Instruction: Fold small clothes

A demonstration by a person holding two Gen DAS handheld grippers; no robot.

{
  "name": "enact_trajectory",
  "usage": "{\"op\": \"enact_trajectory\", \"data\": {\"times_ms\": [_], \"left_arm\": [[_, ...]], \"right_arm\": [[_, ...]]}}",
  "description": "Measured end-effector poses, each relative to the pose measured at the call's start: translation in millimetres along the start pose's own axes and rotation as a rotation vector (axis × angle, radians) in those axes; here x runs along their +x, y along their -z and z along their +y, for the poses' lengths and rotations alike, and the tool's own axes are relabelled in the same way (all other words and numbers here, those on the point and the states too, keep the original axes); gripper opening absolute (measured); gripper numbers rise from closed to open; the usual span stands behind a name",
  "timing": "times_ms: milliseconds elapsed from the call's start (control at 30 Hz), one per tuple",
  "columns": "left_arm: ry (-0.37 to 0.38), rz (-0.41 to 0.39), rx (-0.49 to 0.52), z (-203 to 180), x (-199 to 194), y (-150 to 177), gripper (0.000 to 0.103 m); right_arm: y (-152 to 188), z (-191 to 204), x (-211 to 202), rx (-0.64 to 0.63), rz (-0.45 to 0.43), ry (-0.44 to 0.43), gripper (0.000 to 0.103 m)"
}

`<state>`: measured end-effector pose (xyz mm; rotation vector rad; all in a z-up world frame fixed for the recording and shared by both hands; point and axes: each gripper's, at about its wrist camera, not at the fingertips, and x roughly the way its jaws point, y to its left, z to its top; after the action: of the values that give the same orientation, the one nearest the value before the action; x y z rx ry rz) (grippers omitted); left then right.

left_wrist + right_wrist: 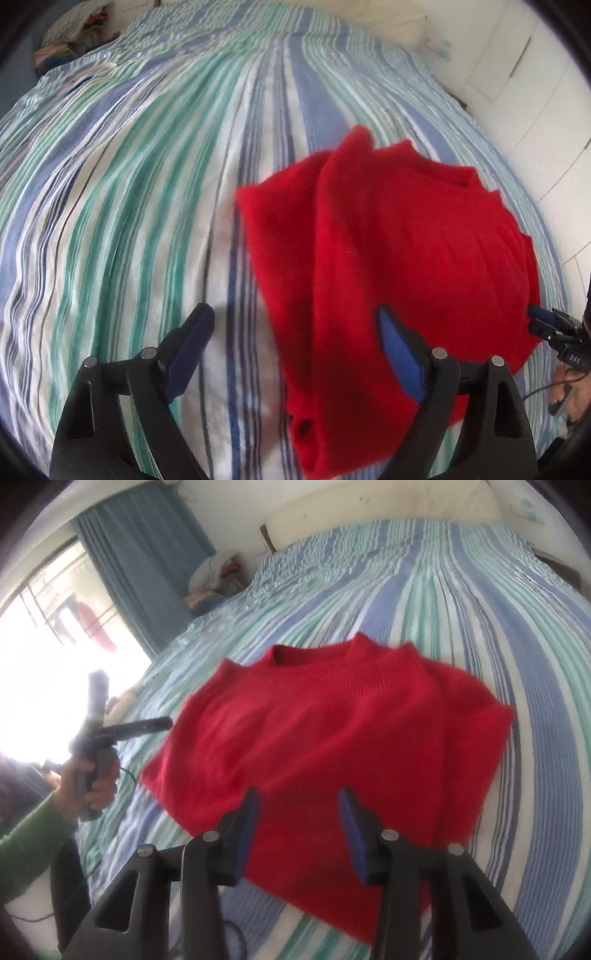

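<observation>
A red knitted sweater lies folded on the striped bed cover, its neckline at the far side. My left gripper is open wide over the sweater's left edge, one pad above the cover and the other above the red knit. My right gripper is open over the sweater's near edge, and nothing is pinched between its pads. The left gripper also shows in the right wrist view, held by a hand with a green sleeve. The right gripper's tip shows at the sweater's right edge.
A pile of clothes sits at the bed's far corner. A blue curtain and a bright window are to the left. A pale headboard lines the far end. White panels flank the bed's right side.
</observation>
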<state>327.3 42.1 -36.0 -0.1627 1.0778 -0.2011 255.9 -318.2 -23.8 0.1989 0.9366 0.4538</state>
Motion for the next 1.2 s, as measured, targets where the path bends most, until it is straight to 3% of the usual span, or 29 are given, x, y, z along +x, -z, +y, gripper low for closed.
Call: {"op": "enact_trajectory", "data": {"times_ms": [33, 67, 133, 167, 200, 300, 400, 567, 733, 833, 900, 1200], "left_arm": [[0.007, -0.006, -0.044, 10.6, -3.9, 3.9, 0.085], [0.031, -0.024, -0.082, 18.6, -14.3, 8.6, 0.085], [0.083, -0.074, -0.112, 24.5, -43.3, 21.4, 0.086], [0.102, -0.095, -0.098, 21.4, -58.8, 29.9, 0.088], [0.112, -0.113, -0.070, 15.9, -72.7, 38.4, 0.089], [0.122, -0.135, 0.034, -10.6, -105.5, 73.6, 0.094], [0.111, -0.121, 0.111, -36.2, -117.0, 108.4, 0.096], [0.052, -0.118, 0.153, -69.3, -113.6, 153.5, 0.096], [-0.017, -0.134, 0.186, -90.2, -90.8, 174.2, 0.096], [-0.091, -0.125, 0.222, -97.7, -71.0, 182.7, 0.096], [-0.112, -0.132, 0.236, -99.4, -62.5, 187.0, 0.102], [-0.162, -0.132, 0.261, -104.7, -55.0, 191.6, 0.103]], "right_arm": [[15.2, -8.3, 2.8, 0.005, 0.032, 0.091, 0.044], [27.8, -18.3, -0.7, 0.022, 0.035, 0.152, 0.037], [42.9, -27.4, -26.0, 0.073, -0.028, 0.177, 0.036], [49.0, -26.2, -40.8, 0.089, -0.051, 0.242, 0.043], [55.3, -22.8, -55.7, 0.092, -0.083, 0.263, 0.045], [76.8, -5.3, -89.3, 0.077, -0.141, 0.245, 0.058], [100.0, 15.9, -103.1, 0.038, -0.152, 0.282, 0.063], [127.3, 36.1, -90.2, 0.044, -0.136, 0.340, 0.068], [154.6, 31.8, -66.7, 0.092, -0.130, 0.396, 0.071], [156.4, 33.0, -67.2, 0.081, -0.139, 0.412, 0.076], [160.5, 32.2, -65.2, 0.079, -0.146, 0.405, 0.086], [161.9, 32.9, -57.4, 0.062, -0.141, 0.402, 0.092]]}}
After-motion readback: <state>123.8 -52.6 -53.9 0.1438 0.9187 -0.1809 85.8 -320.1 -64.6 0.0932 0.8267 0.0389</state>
